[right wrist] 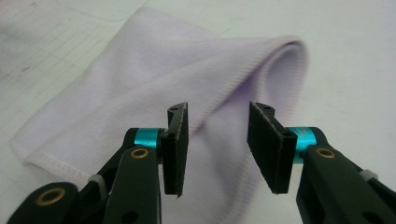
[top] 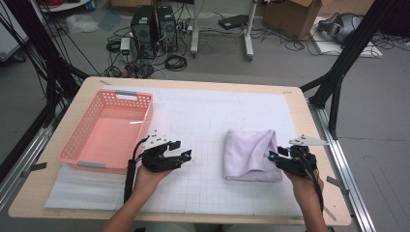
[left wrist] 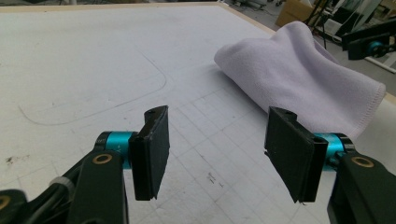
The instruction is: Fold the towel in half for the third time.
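Right tongs (right wrist: pixel 217 149) gape over the folded lilac towel (right wrist: pixel 140 88), poised to pinch its edge; left tongs (left wrist: pixel 224 154) wait open, holding nothing.

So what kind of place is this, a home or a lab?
Most likely a lab or test workshop: two computer towers stand among loose cables on the floor, and black frame struts flank the table.

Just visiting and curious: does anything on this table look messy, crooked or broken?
Nothing looks broken or spilled. The lilac cloth is folded loosely, its upper right corner puffed into an open loop rather than lying flat. The pink basket sits slightly askew.
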The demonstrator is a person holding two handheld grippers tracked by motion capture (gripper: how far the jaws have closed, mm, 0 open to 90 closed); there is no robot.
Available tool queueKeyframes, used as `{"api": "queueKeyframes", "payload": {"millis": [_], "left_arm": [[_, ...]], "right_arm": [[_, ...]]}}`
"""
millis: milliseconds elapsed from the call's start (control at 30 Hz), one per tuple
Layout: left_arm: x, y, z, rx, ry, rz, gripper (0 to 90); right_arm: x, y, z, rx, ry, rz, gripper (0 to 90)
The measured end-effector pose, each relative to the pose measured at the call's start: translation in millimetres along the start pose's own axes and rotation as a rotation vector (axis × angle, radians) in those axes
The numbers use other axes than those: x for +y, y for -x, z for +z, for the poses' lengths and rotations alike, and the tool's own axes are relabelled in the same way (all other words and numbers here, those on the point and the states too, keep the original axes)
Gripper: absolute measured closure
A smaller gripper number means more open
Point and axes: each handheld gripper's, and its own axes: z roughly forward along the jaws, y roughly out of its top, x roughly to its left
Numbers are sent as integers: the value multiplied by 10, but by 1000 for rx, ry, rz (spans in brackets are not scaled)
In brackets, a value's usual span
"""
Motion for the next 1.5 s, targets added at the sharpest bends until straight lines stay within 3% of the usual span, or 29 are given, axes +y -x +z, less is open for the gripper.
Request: {"api": "queueKeyframes", "payload": {"millis": [167, 233, 267, 300, 333, 367, 467, 667, 700, 767, 867, 933, 1000, 1100, 1267, 1333, 1400, 1500], "left_arm": [[-6, 10, 4, -3, -3, -1, 405], [-7, 6, 3, -2, -5, -3, 405], [-7, 6, 3, -2, -5, -3, 406], [-7, 0, 3, 0, -5, 1, 406], [-8, -6, 0, 2, -6, -3, 406], [-9, -11, 1, 3, -4, -3, 406], [-12, -13, 0, 5, -4, -7, 405], [-12, -8, 4, 8, -3, -8, 405], [-12, -8, 4, 8, -3, -8, 406], [-12, -8, 5, 9, -4, -8, 405], [-13, -6, 9, 5, -8, -6, 405], [-13, -4, 8, 4, -8, -7, 406], [-13, -6, 7, 5, -9, -6, 406], [-13, -9, 5, 9, -7, -9, 406], [-12, -8, 4, 8, -5, -8, 405], [-10, -10, -2, 8, -5, -5, 405], [-9, -12, -3, 11, -5, -5, 405], [-10, -6, -4, 12, -3, -5, 404]], "right_arm": [[-73, -80, 300, 46, -76, 7, 592], [-100, -106, 380, 51, -91, -10, 667], [-102, -116, 394, 58, -95, -13, 757], [-102, -116, 394, 58, -95, -13, 757], [-91, -140, 372, 62, -85, -53, 857], [-85, -153, 349, 56, -77, -73, 861], [-89, -124, 232, 32, -53, -61, 861], [-146, 51, -41, -48, -93, -28, 854], [-155, 68, -61, -54, -115, -21, 833], [-175, 86, -72, -81, -141, -17, 689], [-191, 130, -93, -34, -81, 42, 660], [-207, 118, -36, 6, -78, 58, 661], [-228, 80, 58, -6, -113, 34, 664], [-266, 65, 138, -17, -150, -2, 844], [-251, 48, 50, -56, -184, -37, 864], [-243, 56, 13, -55, -204, -40, 835], [-209, 45, -13, -75, -174, -52, 702], [-103, 41, -12, -74, -100, -70, 594]]}}
